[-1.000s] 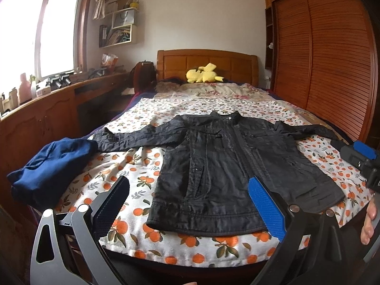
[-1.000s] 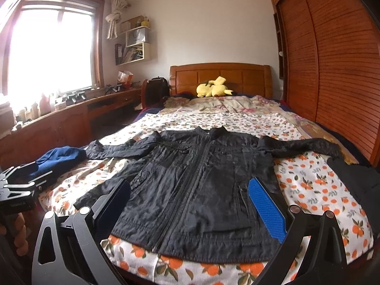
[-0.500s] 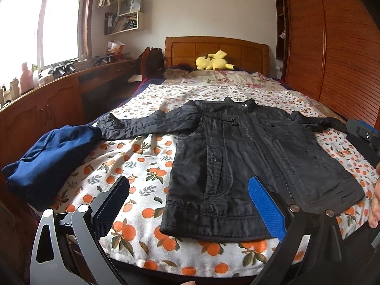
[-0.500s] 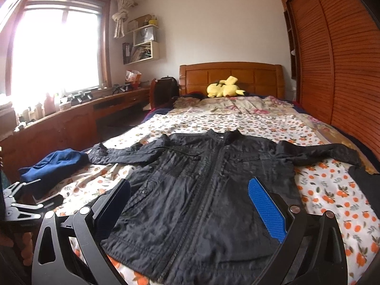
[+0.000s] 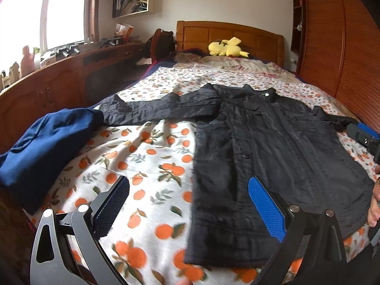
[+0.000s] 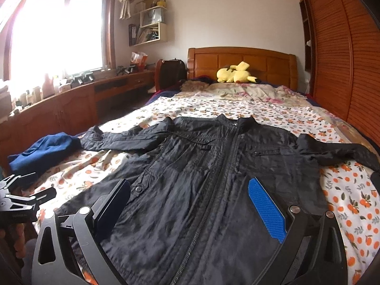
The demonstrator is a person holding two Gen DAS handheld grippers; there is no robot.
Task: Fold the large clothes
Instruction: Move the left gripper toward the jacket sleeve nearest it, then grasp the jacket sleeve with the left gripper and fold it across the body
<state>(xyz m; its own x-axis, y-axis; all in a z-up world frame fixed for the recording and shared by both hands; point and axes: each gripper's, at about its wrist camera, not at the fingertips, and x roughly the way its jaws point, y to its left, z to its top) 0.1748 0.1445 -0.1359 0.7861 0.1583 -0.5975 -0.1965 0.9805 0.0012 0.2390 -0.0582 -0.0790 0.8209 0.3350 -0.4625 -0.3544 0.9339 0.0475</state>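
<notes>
A black jacket (image 5: 273,147) lies flat and zipped on the orange-print bedspread (image 5: 147,152), collar toward the headboard, sleeves spread out. It also shows in the right wrist view (image 6: 213,178). My left gripper (image 5: 187,201) is open and empty, low over the bedspread by the jacket's left hem. My right gripper (image 6: 190,201) is open and empty, just above the jacket's lower front. The right gripper shows at the left wrist view's right edge (image 5: 363,137); the left gripper shows at the right wrist view's left edge (image 6: 21,201).
A crumpled blue garment (image 5: 42,142) lies at the bed's left edge, touching the jacket's left sleeve. A yellow plush toy (image 6: 235,73) sits by the wooden headboard (image 6: 242,64). A wooden counter (image 5: 47,90) runs along the left; a slatted wardrobe (image 6: 344,59) stands on the right.
Both grippers have moved forward and lower toward the jacket, which now fills more of each view. Both stay open. The jacket has not moved.
</notes>
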